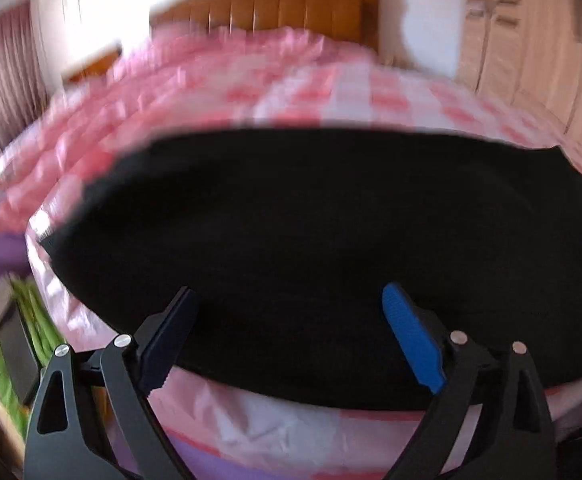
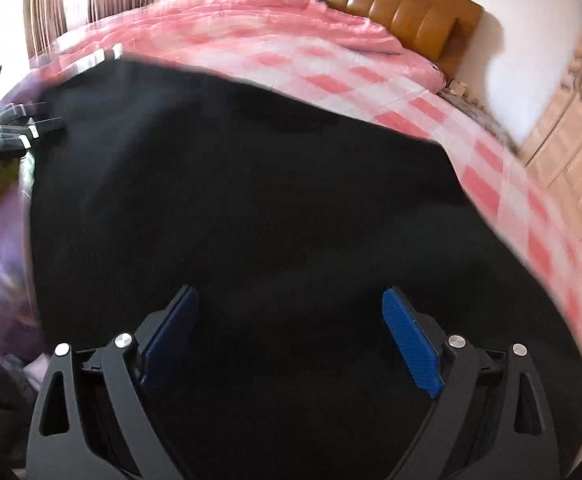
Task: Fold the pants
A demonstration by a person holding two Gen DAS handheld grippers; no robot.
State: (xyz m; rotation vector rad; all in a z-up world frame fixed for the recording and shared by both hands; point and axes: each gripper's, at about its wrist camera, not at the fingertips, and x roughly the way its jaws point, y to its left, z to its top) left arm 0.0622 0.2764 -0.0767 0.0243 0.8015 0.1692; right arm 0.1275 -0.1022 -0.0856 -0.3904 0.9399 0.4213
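Note:
Black pants (image 1: 311,240) lie spread flat across the near part of a bed with a pink and white checked cover (image 1: 331,92). My left gripper (image 1: 291,300) is open and empty, hovering over the pants' near edge. The pants fill most of the right wrist view (image 2: 251,200). My right gripper (image 2: 291,300) is open and empty above the fabric. The left gripper shows blurred at the left edge of the right wrist view (image 2: 15,128), by the pants' left end. Both views are motion-blurred.
A brown padded headboard (image 1: 271,8) stands at the far end of the bed. A pale wooden wardrobe (image 1: 531,40) stands to the right. Dark curtains (image 1: 7,72) hang at left. Green and purple items (image 1: 31,320) lie beside the bed at lower left.

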